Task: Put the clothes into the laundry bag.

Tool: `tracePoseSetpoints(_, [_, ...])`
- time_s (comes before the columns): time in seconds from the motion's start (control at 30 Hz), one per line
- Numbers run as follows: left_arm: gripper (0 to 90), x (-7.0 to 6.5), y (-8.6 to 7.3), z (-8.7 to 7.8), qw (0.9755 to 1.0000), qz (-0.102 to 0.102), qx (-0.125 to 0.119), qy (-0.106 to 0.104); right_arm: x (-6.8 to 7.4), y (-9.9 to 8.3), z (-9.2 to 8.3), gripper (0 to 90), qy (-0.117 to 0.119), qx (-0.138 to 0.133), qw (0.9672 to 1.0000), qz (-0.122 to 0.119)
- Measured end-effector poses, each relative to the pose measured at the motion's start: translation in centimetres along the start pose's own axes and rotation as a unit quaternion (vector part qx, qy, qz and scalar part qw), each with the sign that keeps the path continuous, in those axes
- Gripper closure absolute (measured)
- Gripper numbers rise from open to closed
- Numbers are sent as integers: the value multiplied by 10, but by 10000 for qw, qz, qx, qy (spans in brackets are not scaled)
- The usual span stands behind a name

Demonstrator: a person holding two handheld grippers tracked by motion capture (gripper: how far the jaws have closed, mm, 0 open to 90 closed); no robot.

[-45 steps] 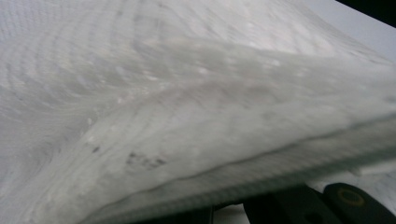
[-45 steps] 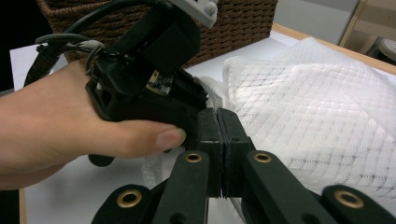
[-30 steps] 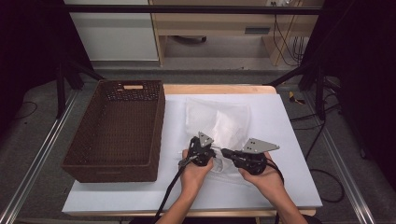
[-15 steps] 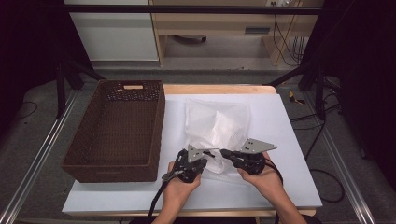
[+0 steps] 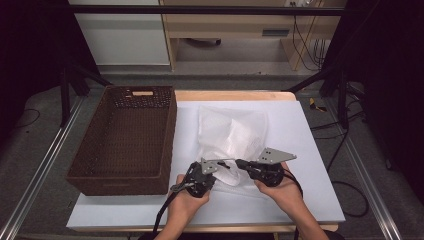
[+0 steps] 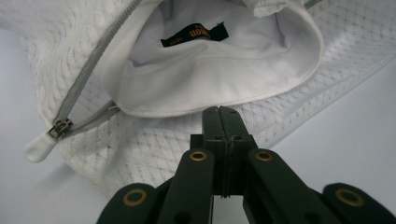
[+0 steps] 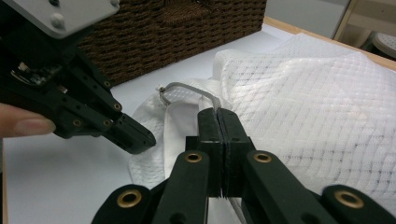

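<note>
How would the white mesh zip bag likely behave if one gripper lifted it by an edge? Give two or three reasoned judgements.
The white mesh bag would probably sag and fold: its netted fabric already lies crumpled on the table. It looks light, thin cloth around a soft white garment. The open zip edge might gape, so the garment could slide out.

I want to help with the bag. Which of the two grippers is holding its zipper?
The right gripper: the grey zipper of the white bag runs into its shut jaws. The left gripper is shut too, but on nothing.
</note>
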State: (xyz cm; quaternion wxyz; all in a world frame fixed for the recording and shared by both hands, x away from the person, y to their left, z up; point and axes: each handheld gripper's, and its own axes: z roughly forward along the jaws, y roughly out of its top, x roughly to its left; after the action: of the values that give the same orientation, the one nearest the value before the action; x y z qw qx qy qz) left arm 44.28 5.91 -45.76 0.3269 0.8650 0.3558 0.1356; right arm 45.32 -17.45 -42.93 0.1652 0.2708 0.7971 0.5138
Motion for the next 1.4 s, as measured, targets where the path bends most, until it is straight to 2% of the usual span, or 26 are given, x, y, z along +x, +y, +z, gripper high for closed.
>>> tracePoseSetpoints(0.13, [900, 0, 0, 2, 10000, -29, -8, -25, 0, 0, 0, 897, 2, -8, 10000, -3])
tracePoseSetpoints(0.37, [900, 1, 0, 4, 9997, 71, 238, -38, 1, 1, 1, 897, 14, -7, 10000, -6])
tracePoseSetpoints(0.53, [900, 2, 5, 7, 9992, 62, 368, -127, 1, 1, 1, 897, 15, -12, 10000, -10])
tracePoseSetpoints(0.63, [900, 3, 5, 9, 9991, -25, 355, -221, 1, 2, 1, 897, 21, -13, 10000, -9])
tracePoseSetpoints(0.9, [900, 0, 10, 16, 9989, 30, 388, -275, 2, 2, 1, 897, 31, -18, 10000, -6])
tracePoseSetpoints(1.07, [900, 0, 14, 20, 9989, 65, 396, -245, 2, 2, 1, 897, 27, -26, 10000, 2])
tracePoseSetpoints(1.4, [900, 1, 19, 27, 9994, 14, 256, -212, 2, 2, 2, 897, 20, 3, 10000, 7])
